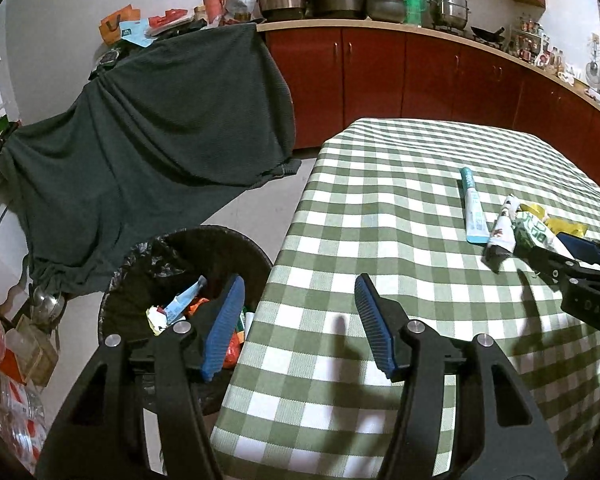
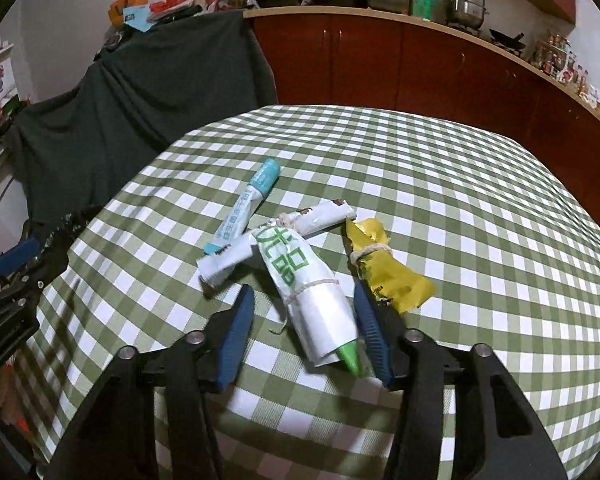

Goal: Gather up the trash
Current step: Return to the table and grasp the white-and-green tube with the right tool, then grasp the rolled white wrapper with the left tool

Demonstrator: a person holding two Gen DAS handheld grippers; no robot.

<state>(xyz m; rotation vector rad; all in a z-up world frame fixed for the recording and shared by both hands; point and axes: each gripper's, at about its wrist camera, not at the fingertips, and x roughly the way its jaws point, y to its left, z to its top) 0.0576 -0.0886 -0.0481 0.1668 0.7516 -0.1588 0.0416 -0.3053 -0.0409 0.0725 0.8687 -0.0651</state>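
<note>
Trash bundle (image 2: 316,292) lies mid-table between right gripper's (image 2: 302,316) spread jaws.

dark draped cloth (image 1: 160,120), red cabinets (image 1: 420,76), pots (image 1: 340,0)

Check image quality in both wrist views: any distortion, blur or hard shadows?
Left wrist view: strong fisheye bending of the counter edge, dark vignette corners, sharp shadows of the gripper fingers on the checked tablecloth. Right wrist view: same bulging, the tablecloth domes; the green-printed wrapper is sharp.
</note>
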